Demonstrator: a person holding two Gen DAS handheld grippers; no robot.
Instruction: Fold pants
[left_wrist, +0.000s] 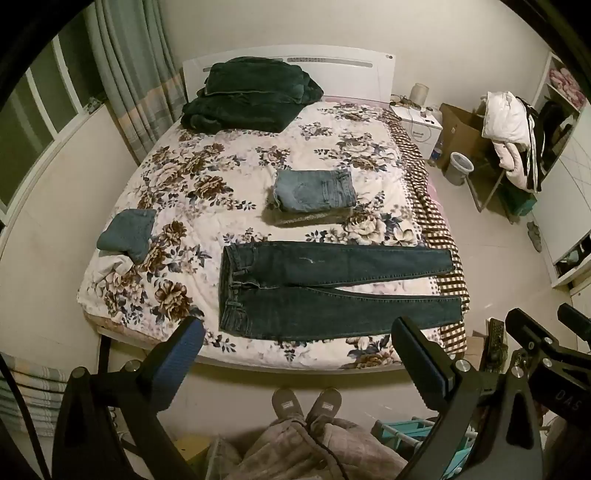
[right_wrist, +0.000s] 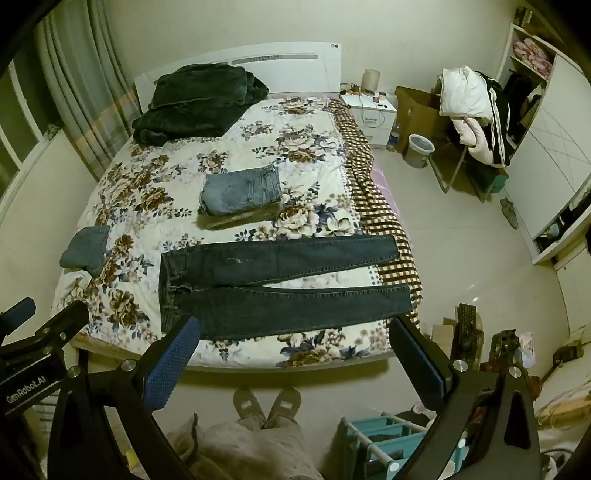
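Your left gripper (left_wrist: 295, 354) and right gripper (right_wrist: 295, 354) both hang spread and empty above the bed's (left_wrist: 314, 363) near edge, where the dark jeans (left_wrist: 325, 291) lie flat, waistband left, legs running right.

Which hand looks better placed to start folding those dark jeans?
Probably the right. The dark jeans lie flat with their cuffs toward the bed's right edge, nearer the right gripper. The left gripper, also open, sits nearer the waistband. It's a close call.
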